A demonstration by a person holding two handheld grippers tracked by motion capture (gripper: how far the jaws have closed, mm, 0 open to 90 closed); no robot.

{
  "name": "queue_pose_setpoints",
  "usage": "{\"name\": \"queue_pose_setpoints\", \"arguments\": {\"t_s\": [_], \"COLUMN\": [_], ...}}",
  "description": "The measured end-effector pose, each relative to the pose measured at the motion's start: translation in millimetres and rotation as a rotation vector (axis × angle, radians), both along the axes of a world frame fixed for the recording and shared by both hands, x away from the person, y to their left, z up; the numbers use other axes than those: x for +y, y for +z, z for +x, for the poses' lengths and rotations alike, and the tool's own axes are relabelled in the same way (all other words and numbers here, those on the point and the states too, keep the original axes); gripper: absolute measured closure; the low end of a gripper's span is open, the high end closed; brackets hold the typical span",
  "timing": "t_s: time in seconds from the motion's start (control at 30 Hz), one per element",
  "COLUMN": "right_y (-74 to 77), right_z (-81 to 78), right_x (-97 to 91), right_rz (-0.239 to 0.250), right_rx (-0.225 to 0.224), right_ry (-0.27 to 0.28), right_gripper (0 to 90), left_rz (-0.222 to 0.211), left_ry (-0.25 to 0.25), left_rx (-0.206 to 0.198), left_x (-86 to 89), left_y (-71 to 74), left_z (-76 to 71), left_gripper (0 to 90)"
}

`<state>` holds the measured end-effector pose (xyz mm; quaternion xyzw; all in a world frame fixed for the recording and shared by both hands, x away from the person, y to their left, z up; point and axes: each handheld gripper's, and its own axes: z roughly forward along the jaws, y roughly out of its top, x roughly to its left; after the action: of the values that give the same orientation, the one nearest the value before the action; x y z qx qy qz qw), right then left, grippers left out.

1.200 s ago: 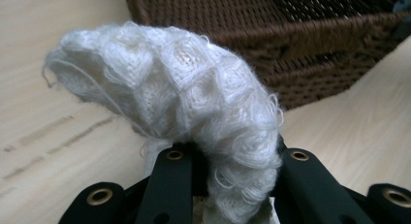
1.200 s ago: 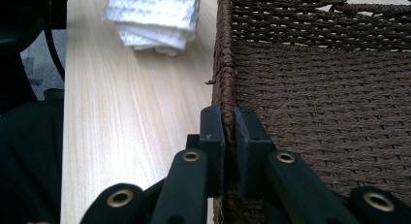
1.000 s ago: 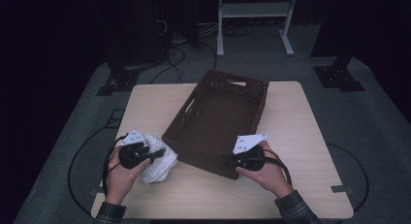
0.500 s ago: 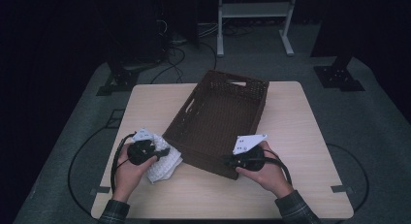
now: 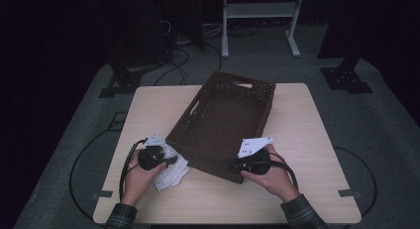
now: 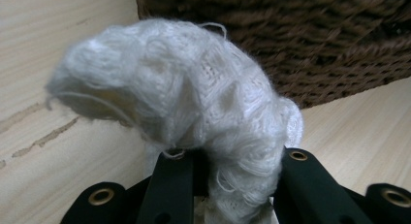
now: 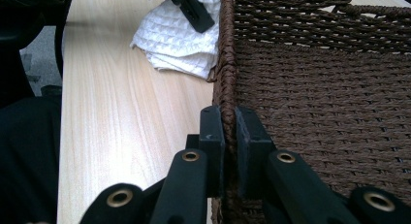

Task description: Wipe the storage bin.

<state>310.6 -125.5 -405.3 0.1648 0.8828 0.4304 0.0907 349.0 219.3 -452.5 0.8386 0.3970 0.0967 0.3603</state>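
1. My left gripper (image 5: 171, 161) is clamped on a white knitted cloth (image 5: 170, 170); in the left gripper view the cloth (image 6: 194, 107) bulges up from between the two black jaws, bunched and fuzzy.
2. The rest of that cloth lies crumpled on the counter (image 5: 307, 140), near its front left, just beside the basket's near left corner.
3. My right gripper (image 5: 233, 164) is clamped on the near rim of the brown woven basket (image 5: 225, 120); in the right gripper view the jaws pinch the braided rim (image 7: 228, 78) from either side.
4. The right gripper (image 7: 229, 136) carries a grey three-cornered plate (image 5: 253, 145) on top.
5. The basket sits askew mid-counter, open side up, with handle slots in its left and far walls.
6. Beyond the rim, the right gripper view shows the cloth (image 7: 174, 37) against the basket's outer wall with the left gripper (image 7: 191, 8) on it.
7. Cables loop from both grippers back toward my wrists.
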Motion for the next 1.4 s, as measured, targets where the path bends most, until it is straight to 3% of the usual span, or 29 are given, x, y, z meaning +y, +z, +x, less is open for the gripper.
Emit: {"name": "queue_pose_setpoints", "arguments": {"t_s": [0.3,0.47,0.6,0.8,0.93,1.1,1.27,1.4], "right_y": [-0.1,-0.2,-0.2,0.3,0.3,0.3,0.2,0.1], "right_z": [-0.1,0.2,0.2,-0.4,-0.1,-0.3,-0.3,-0.2], "right_x": [0.0,0.0,-0.2,0.3,0.2,0.5,0.5,0.4], "right_rz": [-0.002,-0.001,-0.002,-0.008,-0.009,-0.012,-0.010,-0.011], "right_rx": [-0.001,-0.002,-0.002,-0.004,-0.004,-0.007,-0.005,-0.006], "right_ry": [0.001,0.002,0.004,0.000,0.002,0.003,0.001,0.003], "right_gripper": [82.3,82.3,82.2,82.3,82.2,82.2,82.2,82.2], "left_rz": [0.040,0.042,0.020,-0.051,-0.067,-0.127,-0.127,-0.087], "left_ry": [-0.013,-0.019,-0.028,-0.034,-0.038,-0.035,-0.040,-0.050], "left_rx": [0.052,0.050,0.024,-0.038,-0.068,-0.112,-0.104,-0.084], "left_x": [-6.9,-7.5,-6.4,-2.6,0.5,3.5,0.6,-3.5], "left_y": [-14.3,-13.4,-5.1,14.8,24.0,37.3,34.3,25.0], "left_z": [2.4,1.8,-0.8,-8.0,-11.0,-16.7,-15.2,-12.4], "left_gripper": [74.2,74.3,74.5,74.5,74.5,74.5,74.6,74.7]}}
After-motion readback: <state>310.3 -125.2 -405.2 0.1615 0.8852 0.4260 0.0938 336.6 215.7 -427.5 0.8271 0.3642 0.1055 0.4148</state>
